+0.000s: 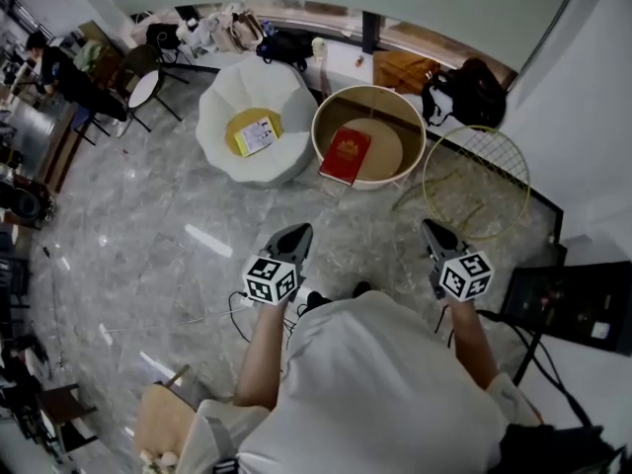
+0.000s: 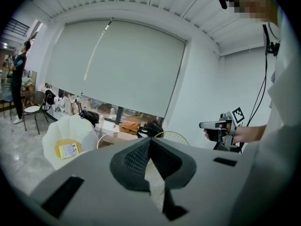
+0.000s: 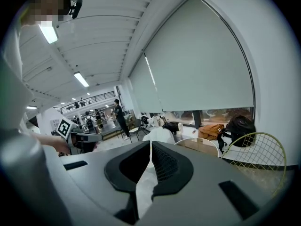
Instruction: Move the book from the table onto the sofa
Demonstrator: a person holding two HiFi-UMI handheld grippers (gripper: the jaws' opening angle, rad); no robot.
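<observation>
At the left of the head view the white petal-shaped sofa [image 1: 229, 102] stands on the marble floor [image 1: 148, 255], with a yellow cushion [image 1: 247, 118] on its seat and a small leaflet [image 1: 257, 136] on that. The leaflet's print is too small to read. The left gripper [image 1: 296, 233] is held in the air in front of the person, its jaws pressed together with nothing between them. Its own view shows the sofa and only the rim of the worktop, so the book is hidden there. Just right of the sofa is the round worktop [image 1: 413, 117]. The red book [image 1: 346, 154] lies flat on its left part, cover up, well apart from both grippers. Its long axis runs away from the person, the far end tilted slightly rightward. Its near end reaches the rim, and I cannot tell whether it overhangs. The right gripper [image 1: 434, 230] is likewise pressed together and empty, and in its view the book cannot be made out. Farthest right stands a round gold wire frame [image 1: 476, 181]. The person's torso [image 1: 375, 383] hides the floor below it
</observation>
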